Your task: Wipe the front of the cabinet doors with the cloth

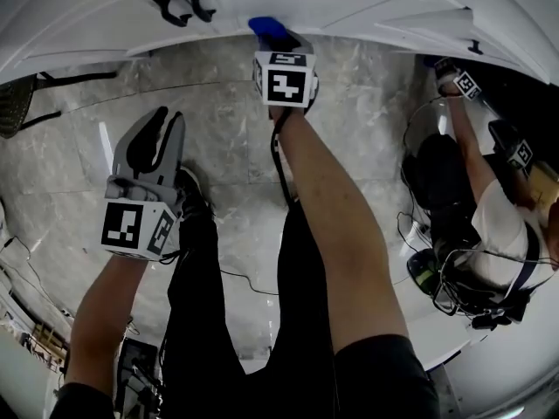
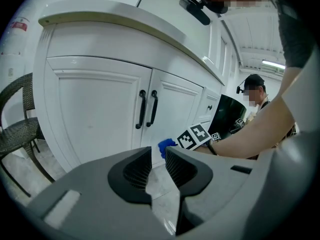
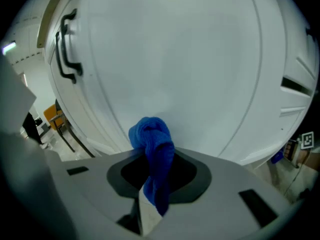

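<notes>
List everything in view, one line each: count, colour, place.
cabinet doors: two, white, closed, ahead
door handles: two, black, side by side where the doors meet
cloth: one, blue, bunched, low at the right-hand door
chair: one, dark, woven, left of the cabinet
floor: grey, marbled, underfoot
cable: one, dark, on the floor
second person: one, white shirt, far right
left gripper: grey, jaws slightly apart, empty, back from the cabinet
right gripper: grey, shut on the cloth
</notes>
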Demonstrator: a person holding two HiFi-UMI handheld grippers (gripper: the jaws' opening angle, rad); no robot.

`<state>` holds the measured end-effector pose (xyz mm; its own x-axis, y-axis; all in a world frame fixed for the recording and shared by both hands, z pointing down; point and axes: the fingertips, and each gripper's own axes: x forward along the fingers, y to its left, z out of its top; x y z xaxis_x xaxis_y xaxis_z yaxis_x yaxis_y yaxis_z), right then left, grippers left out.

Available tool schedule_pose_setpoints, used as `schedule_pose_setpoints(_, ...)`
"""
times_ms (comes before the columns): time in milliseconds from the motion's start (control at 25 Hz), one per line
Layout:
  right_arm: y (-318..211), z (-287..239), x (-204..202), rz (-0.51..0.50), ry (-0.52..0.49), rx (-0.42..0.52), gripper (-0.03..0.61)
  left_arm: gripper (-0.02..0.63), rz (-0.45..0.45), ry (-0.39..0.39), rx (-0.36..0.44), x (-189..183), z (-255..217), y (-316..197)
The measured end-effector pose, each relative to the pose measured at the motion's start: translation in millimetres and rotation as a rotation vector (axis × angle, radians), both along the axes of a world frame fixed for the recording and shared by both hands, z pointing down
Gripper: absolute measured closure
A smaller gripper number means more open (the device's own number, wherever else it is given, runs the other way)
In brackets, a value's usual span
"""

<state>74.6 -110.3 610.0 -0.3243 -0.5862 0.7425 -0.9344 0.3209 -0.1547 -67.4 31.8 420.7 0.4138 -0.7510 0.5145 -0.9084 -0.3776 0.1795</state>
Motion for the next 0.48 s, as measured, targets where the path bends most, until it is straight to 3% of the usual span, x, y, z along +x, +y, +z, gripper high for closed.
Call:
schedule_pose_setpoints(240, -16.9, 11.4, 102.0, 0.05, 0.088, 0.001, 0.499, 0.526, -0.035, 0.021, -0.019, 38.0, 16.6, -2.7)
schedule_pose_setpoints(360, -17.6, 14.3, 130.0, 0.055, 0.094, -0.012, 0.499, 0.526, -0.043, 0.031, -0.023, 58.3, 20.6, -4.3)
schedule_pose_setpoints(480, -16.5, 12.5, 142.0, -0.01, 0.141, -0.003, 0.499, 0.526, -0.03, 0.039, -0.019, 77.1, 16.9, -9.6)
